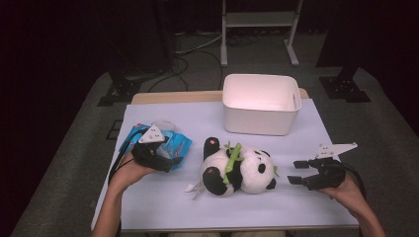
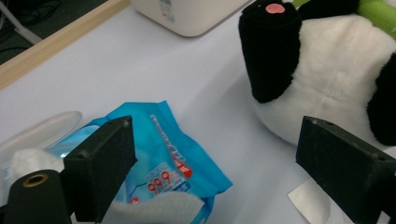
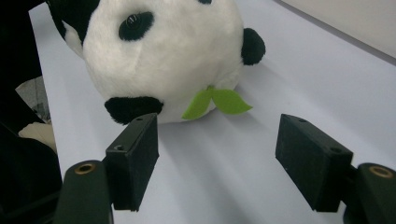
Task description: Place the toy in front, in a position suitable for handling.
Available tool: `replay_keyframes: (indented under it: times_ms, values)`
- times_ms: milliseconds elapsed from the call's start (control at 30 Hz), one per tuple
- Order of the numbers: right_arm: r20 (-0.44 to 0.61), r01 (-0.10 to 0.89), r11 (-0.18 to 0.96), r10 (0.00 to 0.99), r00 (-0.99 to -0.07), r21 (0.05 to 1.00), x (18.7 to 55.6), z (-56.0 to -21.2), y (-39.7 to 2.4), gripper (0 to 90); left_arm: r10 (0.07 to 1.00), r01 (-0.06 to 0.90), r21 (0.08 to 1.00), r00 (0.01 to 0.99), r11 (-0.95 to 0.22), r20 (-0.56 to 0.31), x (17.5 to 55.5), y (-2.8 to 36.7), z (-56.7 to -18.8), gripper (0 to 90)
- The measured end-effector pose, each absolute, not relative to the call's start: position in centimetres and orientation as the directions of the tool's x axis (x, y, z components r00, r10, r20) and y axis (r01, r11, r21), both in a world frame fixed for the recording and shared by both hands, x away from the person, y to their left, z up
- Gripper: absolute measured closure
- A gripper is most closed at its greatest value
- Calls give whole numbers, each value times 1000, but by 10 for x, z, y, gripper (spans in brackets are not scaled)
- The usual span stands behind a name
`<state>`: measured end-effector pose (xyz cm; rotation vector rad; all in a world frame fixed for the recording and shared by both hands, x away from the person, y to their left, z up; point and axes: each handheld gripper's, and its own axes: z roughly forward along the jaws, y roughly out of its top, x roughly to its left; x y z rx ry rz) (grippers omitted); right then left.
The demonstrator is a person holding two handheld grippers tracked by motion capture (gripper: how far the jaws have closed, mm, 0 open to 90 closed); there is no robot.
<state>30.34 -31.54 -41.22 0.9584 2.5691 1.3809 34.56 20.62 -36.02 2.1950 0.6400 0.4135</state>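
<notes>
Two open grippers flanked a toy panda lying on a white-covered table.

The table (image 1: 163, 207) carried a white tub (image 1: 259, 103) at the back and, nearer the person, the toy panda (image 1: 237, 170) on its back in the middle. A blue wipes packet (image 1: 173, 143) lay just left of the panda, under the left gripper (image 2: 215, 158), whose jaws gaped with nothing between them. The right gripper (image 3: 217, 158), beside the panda's head, also stood wide open and empty.
</notes>
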Motion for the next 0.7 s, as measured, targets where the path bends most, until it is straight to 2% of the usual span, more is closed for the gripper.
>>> replay_keyframes:
  times_ms: [267,367,667,700]
  values:
    - [194,472,423,550,-812,773,301,-411,-314,286,573,329,770,818,-547,57,351,219,-356,153]
    - [196,472,423,549,-812,773,302,-412,-315,286,568,327,770,821,-548,55,352,222,-355,207]
    - [193,466,442,534,-823,766,301,-413,-312,280,566,335,753,822,-566,59,357,231,-354,233]
    - [192,465,445,532,-825,766,301,-413,-312,280,565,336,748,822,-573,63,358,233,-353,258]
